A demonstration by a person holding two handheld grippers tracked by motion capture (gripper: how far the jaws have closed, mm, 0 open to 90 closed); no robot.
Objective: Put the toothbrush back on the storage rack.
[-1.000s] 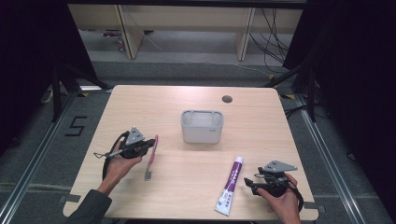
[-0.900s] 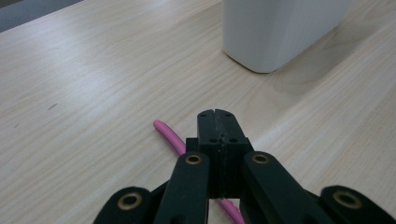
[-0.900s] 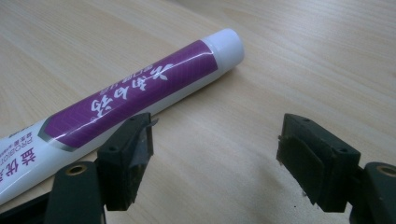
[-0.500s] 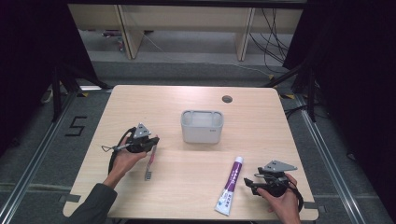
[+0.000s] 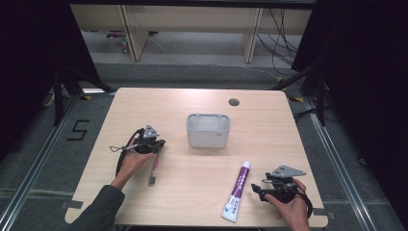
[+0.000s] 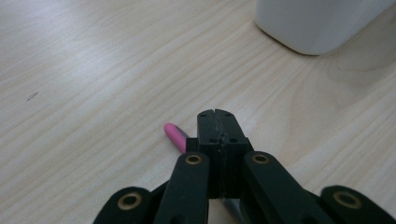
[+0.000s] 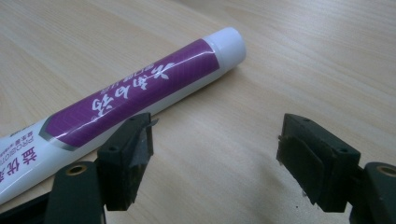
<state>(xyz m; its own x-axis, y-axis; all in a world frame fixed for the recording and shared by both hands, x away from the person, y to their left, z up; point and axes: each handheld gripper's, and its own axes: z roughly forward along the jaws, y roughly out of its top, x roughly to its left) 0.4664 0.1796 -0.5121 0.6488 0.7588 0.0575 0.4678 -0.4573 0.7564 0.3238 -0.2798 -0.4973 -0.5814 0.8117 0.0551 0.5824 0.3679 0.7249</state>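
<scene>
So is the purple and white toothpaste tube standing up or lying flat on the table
Lying flat. The purple and white toothpaste tube rests lengthwise on the light wooden table, its white cap on, beside the open right tool.

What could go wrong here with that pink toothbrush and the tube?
The left hand-held gripper looks shut on the pink toothbrush close to its handle end, so the long free end could swing or slip. It might also knock the white container. The open right hand-held gripper could nudge the toothpaste tube away.

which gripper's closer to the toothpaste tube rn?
Right. The right gripper sits just beside the toothpaste tube, fingers open and off it. The left gripper is across the table, shut over the pink toothbrush.
</scene>
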